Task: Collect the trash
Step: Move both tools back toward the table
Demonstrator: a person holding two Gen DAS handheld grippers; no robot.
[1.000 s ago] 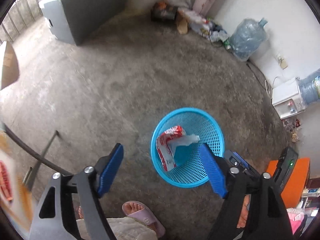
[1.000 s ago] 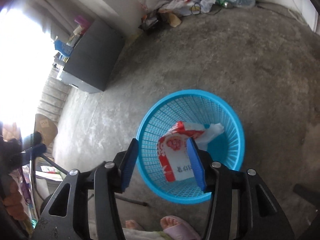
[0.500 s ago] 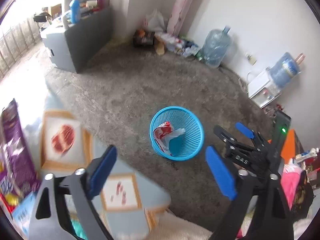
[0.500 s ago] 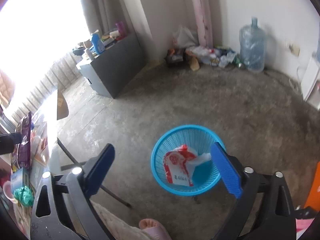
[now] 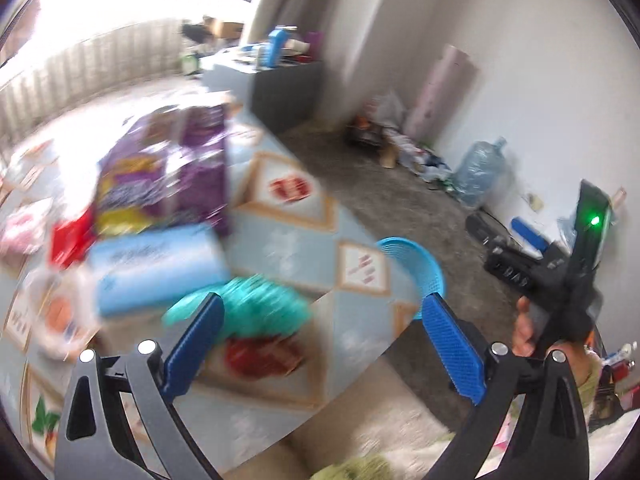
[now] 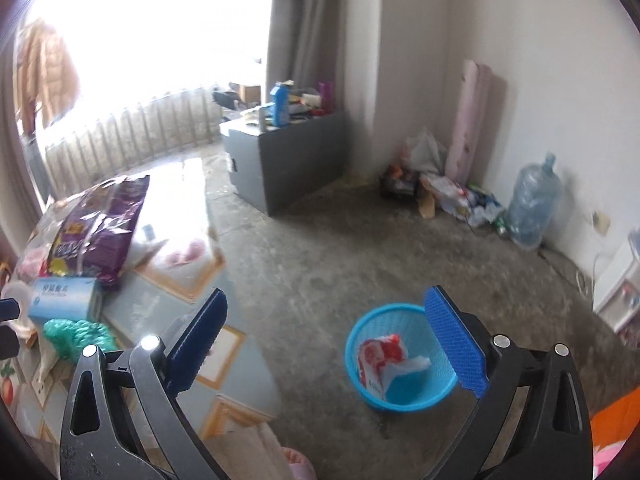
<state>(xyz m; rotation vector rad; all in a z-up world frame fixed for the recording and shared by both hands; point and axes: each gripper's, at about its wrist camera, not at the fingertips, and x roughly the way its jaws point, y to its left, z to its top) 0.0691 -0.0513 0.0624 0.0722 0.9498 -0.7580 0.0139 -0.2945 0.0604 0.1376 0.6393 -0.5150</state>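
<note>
Blue mesh basket, left wrist view: the round blue plastic mesh wastebasket (image 5: 420,264) stands on the grey concrete floor (image 5: 400,208) just past the table's edge, half hidden by it.
Left gripper (image 5: 320,344): blue-padded jaws wide apart after just opening, nothing between them; it hangs over the patterned pale-blue tabletop (image 5: 280,240).
Table items: a purple snack bag (image 5: 168,168), a light-blue tissue box (image 5: 156,268), a crumpled teal plastic bag (image 5: 256,308) and a red packet (image 5: 70,238); all blurred, no writing readable.
Right gripper, seen here (image 5: 524,248): black frame with a green light, held by a hand (image 5: 528,332) at the right edge, blue pads apart.

Blue basket, right wrist view: the basket (image 6: 360,344) stands on the floor (image 6: 320,260) beside the table (image 6: 224,360), holding a red-and-white wrapper (image 6: 378,354) and a white scrap (image 6: 416,364).
Right gripper (image 6: 332,340): jaws spread wide after just opening, empty; the right pad overlaps the basket's rim.
Labels: the tissue box (image 6: 60,300) bears blue Chinese characters too small to read; the purple bag (image 6: 100,228) has yellow lettering I cannot make out.
Surroundings: a grey cabinet (image 6: 288,160) with a blue bottle (image 6: 280,104) on top, a clear water jug (image 6: 532,208), a pink roll (image 6: 472,120) against the wall, and litter in the corner (image 6: 452,196).
In the way: only bare floor lies between gripper and basket.
</note>
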